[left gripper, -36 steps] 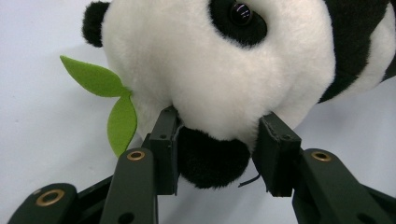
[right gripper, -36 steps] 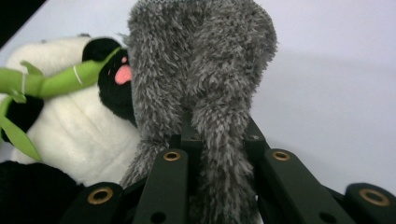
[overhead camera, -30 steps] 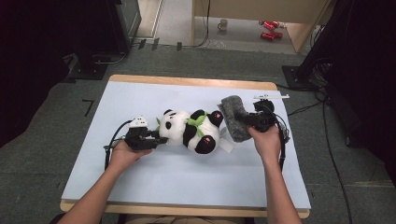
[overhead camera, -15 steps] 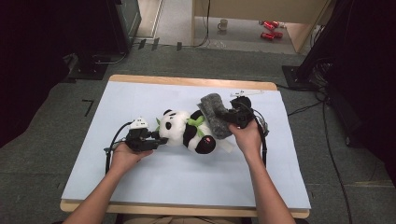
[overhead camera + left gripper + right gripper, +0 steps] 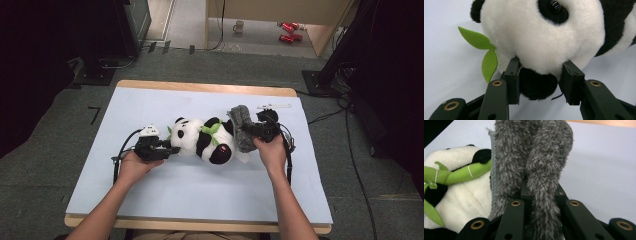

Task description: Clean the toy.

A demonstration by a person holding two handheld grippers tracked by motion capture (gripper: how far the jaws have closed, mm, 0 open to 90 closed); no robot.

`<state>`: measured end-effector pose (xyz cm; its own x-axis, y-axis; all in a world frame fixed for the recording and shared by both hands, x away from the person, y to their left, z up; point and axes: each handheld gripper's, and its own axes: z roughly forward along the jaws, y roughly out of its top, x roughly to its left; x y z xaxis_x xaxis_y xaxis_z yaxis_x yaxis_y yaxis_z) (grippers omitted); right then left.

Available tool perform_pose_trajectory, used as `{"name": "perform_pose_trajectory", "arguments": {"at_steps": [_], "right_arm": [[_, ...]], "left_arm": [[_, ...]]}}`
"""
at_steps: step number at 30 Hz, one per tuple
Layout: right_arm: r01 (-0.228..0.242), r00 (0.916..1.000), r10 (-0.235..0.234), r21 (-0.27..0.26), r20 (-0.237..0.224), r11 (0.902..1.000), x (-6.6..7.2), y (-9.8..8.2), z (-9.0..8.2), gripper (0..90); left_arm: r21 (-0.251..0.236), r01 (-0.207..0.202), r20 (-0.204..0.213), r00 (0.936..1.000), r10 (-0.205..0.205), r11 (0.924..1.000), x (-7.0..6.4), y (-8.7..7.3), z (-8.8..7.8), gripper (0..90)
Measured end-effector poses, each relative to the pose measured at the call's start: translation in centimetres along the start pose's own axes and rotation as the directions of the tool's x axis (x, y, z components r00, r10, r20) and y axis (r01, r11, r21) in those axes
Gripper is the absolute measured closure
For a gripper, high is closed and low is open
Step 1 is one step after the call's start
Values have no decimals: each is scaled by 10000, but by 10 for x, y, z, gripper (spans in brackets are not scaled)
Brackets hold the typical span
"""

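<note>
Left tongs [image 5: 540, 82] clamp toy panda [image 5: 205, 140] by head, pinning it to counter [image 5: 200, 190]. Right tongs [image 5: 541, 195] pinch grey fuzzy cloth [image 5: 534, 157] just beside panda's belly. Best: keep head anchored, lower cloth slowly over body.

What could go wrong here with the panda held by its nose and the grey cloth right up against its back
The left gripper pinches only the soft black snout of the panda plush, so a pull could slip it free. The right gripper clamps a bunched fold of the fuzzy grey cloth; the loose part might snag the green bamboo stalk. A white tag sticks out under the plush and could catch.
</note>
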<state>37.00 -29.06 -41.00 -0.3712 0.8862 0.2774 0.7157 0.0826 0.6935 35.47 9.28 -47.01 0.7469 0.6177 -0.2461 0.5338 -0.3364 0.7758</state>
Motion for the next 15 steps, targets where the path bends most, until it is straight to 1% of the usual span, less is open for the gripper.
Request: {"name": "perform_pose_trajectory", "arguments": {"at_steps": [3, 5, 7, 9, 11, 13, 14, 15], "right_arm": [[79, 9999, -79, 32, 143, 10000, 2, -4, 3, 785], [0, 9999, -1, 64, 169, 10000, 2, -7, 5, 785], [-101, 9997, 95, 281, 227, 9996, 1, -12, 8, 785], [-201, 9997, 193, 512, 166, 9985, 0, -17, 12, 786], [-171, 9998, 163, 663, 130, 9977, 0, -21, 16, 786], [-240, 9997, 237, 851, 45, 9961, -1, -24, 18, 785], [-244, 9997, 239, 1002, 67, 9947, -2, -25, 19, 785], [-131, 9998, 113, 1211, 161, 9926, -3, -26, 19, 784]], "left_arm": [[11, 43, 25, 10000, -43, 10000, 1, 1, 0, 568], [66, 43, 50, 10000, -43, 10000, 1, 2, 1, 568], [104, 72, 82, 9999, -73, 9999, 2, 3, 1, 569], [181, 72, 140, 9999, -74, 9998, 3, 4, 1, 569], [235, 69, 165, 9998, -73, 9997, 4, 5, 2, 569], [282, 22, 172, 9998, -27, 9996, 4, 5, 2, 569], [318, -3, 186, 9998, -3, 9995, 4, 6, 2, 569], [356, -22, 202, 9998, 15, 9994, 5, 6, 2, 569]]}}
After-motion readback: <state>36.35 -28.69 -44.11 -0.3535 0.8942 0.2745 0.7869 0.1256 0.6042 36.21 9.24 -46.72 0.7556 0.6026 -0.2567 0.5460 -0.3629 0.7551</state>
